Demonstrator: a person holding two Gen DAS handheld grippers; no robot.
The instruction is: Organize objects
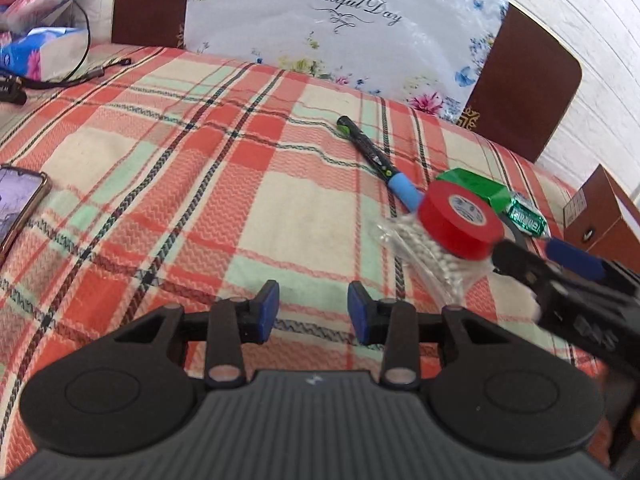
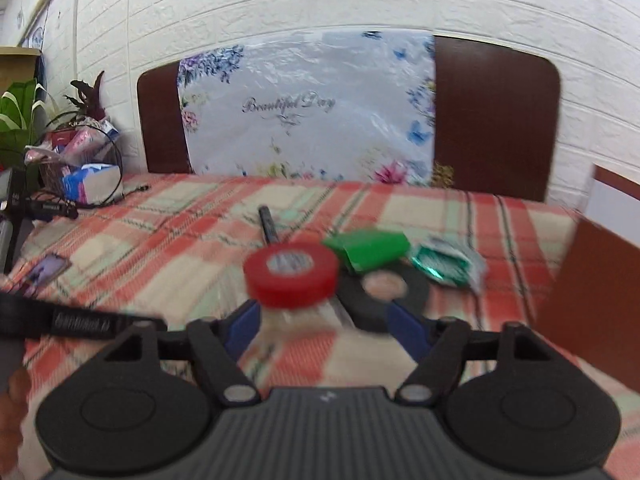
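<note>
Your left gripper (image 1: pixel 313 312) jaws apart, empty; right gripper (image 2: pixel 322 320) jaws apart near red tape roll (image 2: pixel 291 274), grip unclear through blur.

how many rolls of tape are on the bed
2: a red roll standing on a clear bag of beads, and a black roll just right of it. Others may be hidden.

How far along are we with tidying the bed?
Nothing looks put away yet. The pen, red tape, green box, black tape and candy packet lie clustered on the blanket. The right tongs stand open near the red tape; the left tongs hold nothing. All sorting remains.
</note>
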